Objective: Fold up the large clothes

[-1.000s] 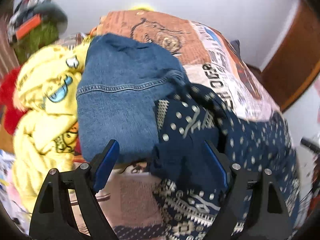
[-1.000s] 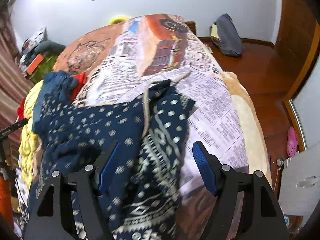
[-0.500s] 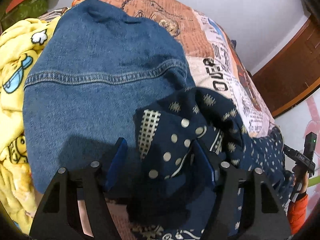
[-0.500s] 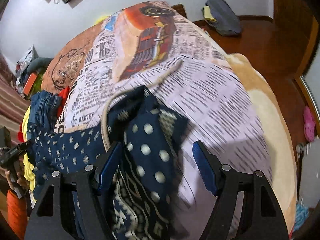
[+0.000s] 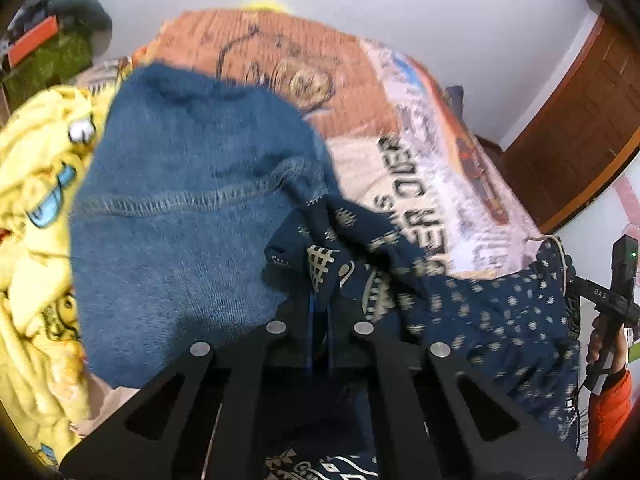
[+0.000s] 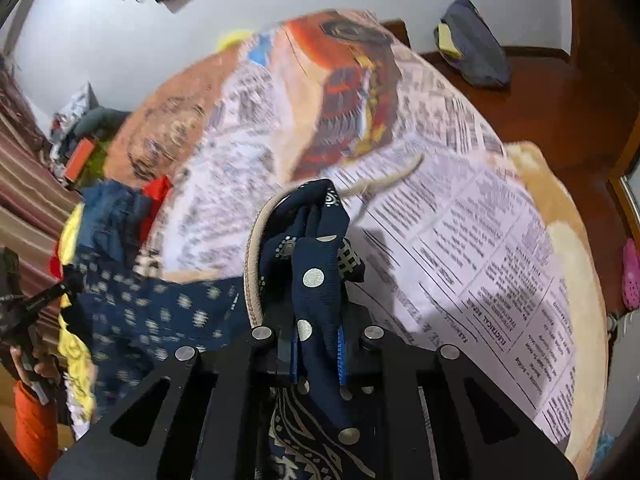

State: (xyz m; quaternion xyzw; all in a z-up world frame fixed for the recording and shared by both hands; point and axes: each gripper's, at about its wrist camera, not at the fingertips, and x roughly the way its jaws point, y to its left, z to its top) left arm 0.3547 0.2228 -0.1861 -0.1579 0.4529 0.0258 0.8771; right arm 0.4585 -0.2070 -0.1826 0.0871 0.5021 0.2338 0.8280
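Note:
A navy patterned garment with pale dots and a beige drawstring waistband lies stretched across the bed. My left gripper is shut on one bunched end of it, next to a blue denim garment. My right gripper is shut on the other end, at the waistband, with cloth bunched between the blue pads. The garment hangs between the two grippers.
The bed has a newspaper-print cover in white and orange. A yellow cartoon garment and red cloth lie in a pile by the denim. A wooden door and a dark bag on the wooden floor lie beyond.
Both grippers were open around the navy garment and have closed on it. The cloth has lifted and pulled taut between them.

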